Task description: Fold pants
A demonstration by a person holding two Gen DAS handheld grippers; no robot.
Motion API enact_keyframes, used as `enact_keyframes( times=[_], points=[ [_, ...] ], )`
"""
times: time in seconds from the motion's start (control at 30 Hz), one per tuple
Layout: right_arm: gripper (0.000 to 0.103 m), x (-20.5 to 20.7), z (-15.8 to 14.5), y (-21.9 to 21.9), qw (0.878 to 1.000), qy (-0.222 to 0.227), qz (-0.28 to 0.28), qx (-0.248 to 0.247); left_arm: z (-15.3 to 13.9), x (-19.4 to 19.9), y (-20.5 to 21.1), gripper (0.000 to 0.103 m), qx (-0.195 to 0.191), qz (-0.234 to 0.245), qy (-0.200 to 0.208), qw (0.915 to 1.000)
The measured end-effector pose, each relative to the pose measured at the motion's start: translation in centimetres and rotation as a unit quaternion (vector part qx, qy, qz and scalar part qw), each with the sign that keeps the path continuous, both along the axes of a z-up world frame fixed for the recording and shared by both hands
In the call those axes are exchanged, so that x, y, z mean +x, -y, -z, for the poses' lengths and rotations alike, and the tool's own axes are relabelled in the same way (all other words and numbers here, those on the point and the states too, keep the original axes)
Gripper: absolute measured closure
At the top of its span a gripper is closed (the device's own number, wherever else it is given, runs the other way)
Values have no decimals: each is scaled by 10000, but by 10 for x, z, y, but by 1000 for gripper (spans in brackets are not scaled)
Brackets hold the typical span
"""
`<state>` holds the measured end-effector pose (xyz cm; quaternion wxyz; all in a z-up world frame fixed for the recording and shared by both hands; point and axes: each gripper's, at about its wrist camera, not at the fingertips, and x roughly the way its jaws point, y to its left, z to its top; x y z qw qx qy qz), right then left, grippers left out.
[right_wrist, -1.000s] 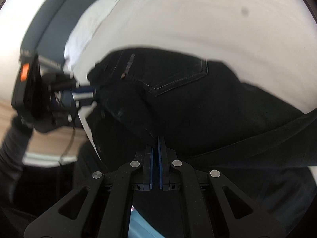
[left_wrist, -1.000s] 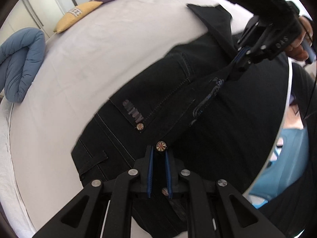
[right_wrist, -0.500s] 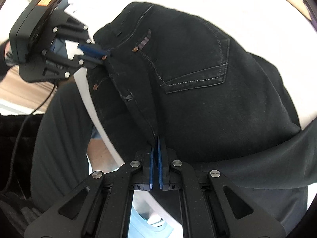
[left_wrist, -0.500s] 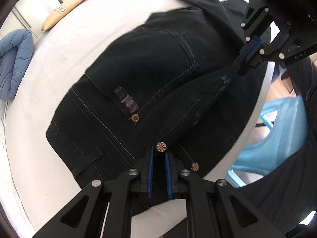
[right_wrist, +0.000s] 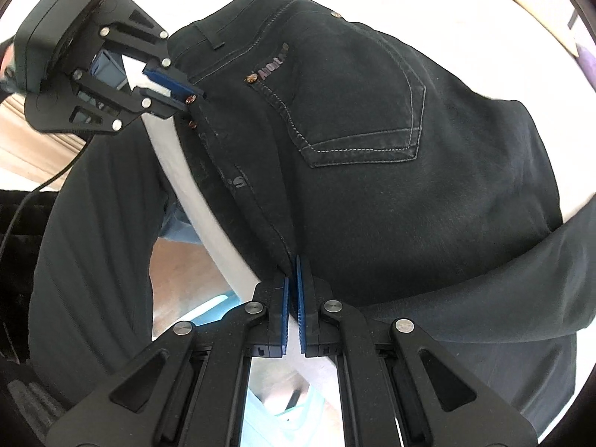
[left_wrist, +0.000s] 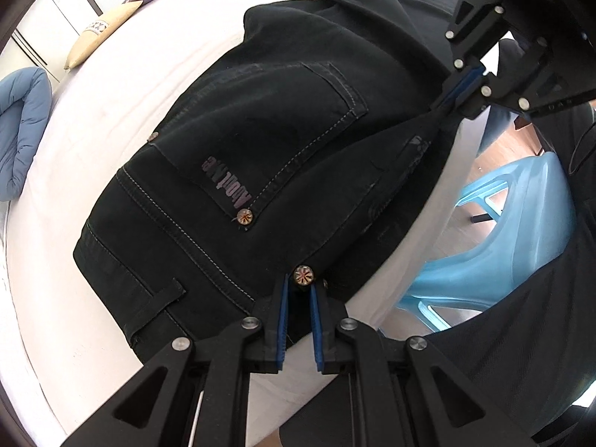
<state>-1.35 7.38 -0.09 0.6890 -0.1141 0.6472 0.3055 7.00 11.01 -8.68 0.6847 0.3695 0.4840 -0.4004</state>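
While the left hand-held gripper (left_wrist: 298,290) pinches the pants (left_wrist: 260,141) at the waistband button, the right hand-held gripper (right_wrist: 293,279) clamps their crotch seam; they lie folded on the white bed (left_wrist: 93,119), pillows (left_wrist: 100,29) beyond.

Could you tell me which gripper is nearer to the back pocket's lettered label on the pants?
Left. The left gripper pinches the waistband at a rivet button just beside the label on the pants. The right gripper pinches the fabric edge further down, past the pocket's bottom.
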Motion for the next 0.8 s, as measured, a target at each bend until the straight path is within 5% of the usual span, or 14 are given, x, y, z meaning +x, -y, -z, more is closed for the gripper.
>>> enact_keyframes(
  times=[0.33, 0.43, 0.5, 0.6, 0.8],
  points=[
    [100, -23, 12, -5, 9998, 121, 12, -141, -2, 16, -10, 84, -29, -84, 31, 10000],
    [99, -20, 21, 1, 9995, 1, 325, -4, -7, 9, -14, 67, 11, -128, 230, 9997],
    [99, -19, 23, 6, 9983, -80, 569, 128, -17, 7, -21, 42, 85, -222, 477, 9986],
    [99, -21, 24, 11, 9970, -57, 734, 239, -44, 11, -31, 42, 6, -383, 628, 9973],
    [98, -28, 27, 13, 9951, 50, 955, 242, -95, 32, 1, 41, -870, -839, 592, 9909]
  ],
)
